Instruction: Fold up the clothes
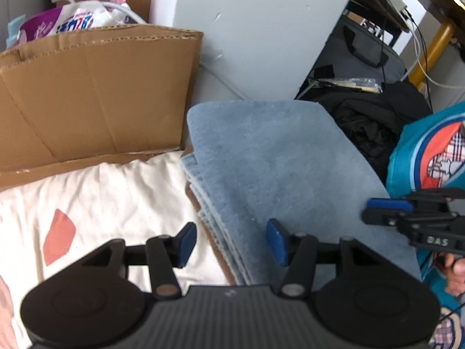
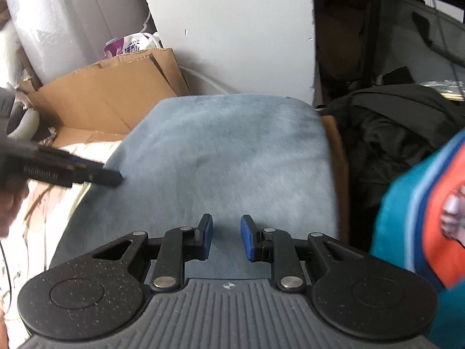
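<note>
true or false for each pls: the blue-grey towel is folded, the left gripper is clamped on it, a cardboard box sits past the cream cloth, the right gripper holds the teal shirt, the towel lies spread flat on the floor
1. The blue-grey towel is folded into layers. True; stacked edges show along its side.
2. The left gripper is clamped on the towel. False; its jaws stand apart above the towel's edge with nothing pinched.
3. A cardboard box sits past the cream cloth. True.
4. The right gripper holds the teal shirt. False; its jaws are apart and empty over the towel, and the shirt lies off to the side.
5. The towel lies spread flat on the floor. False; it is a folded stack.
</note>
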The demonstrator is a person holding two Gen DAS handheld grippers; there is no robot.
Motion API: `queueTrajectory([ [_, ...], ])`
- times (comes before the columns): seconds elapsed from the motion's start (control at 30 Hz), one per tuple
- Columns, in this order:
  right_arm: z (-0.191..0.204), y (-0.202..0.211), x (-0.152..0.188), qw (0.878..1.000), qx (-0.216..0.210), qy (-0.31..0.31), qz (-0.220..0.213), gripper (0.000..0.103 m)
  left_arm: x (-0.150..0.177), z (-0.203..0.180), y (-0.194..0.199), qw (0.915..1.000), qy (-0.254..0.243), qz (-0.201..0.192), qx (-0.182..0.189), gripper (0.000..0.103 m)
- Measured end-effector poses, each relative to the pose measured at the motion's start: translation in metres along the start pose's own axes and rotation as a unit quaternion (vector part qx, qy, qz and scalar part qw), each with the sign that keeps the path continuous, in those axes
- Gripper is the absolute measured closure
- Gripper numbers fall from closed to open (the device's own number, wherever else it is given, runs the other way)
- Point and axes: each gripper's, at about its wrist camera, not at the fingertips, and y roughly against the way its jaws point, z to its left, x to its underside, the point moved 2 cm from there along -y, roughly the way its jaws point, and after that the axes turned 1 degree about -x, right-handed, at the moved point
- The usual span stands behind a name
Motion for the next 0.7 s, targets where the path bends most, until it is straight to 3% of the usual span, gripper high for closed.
queueTrajectory([
  [0.13,-0.007,0.022,0.01,0.999,0.027,0.003,-0.016,0.075,0.0,-0.008,0.012,0.9996,-0.025,0.001,-0.013,0.059],
  [0.3,-0.022,0.043,0.02,0.996,0.065,-0.029,-0.051,0.075,-0.008,-0.03,0.03,0.9967,-0.065,-0.026,-0.04,0.064],
  [0.47,-0.028,0.046,0.037,0.991,0.097,-0.046,-0.078,0.075,-0.011,-0.056,0.033,0.9939,-0.097,-0.051,-0.014,0.064],
  [0.6,-0.032,0.037,0.054,0.989,0.109,-0.068,-0.071,0.075,-0.005,-0.075,0.02,0.992,-0.12,-0.038,0.008,0.064],
  [0.7,-0.032,0.033,0.068,0.987,0.111,-0.089,-0.068,0.075,0.006,-0.076,0.004,0.9915,-0.129,-0.018,0.001,0.075],
])
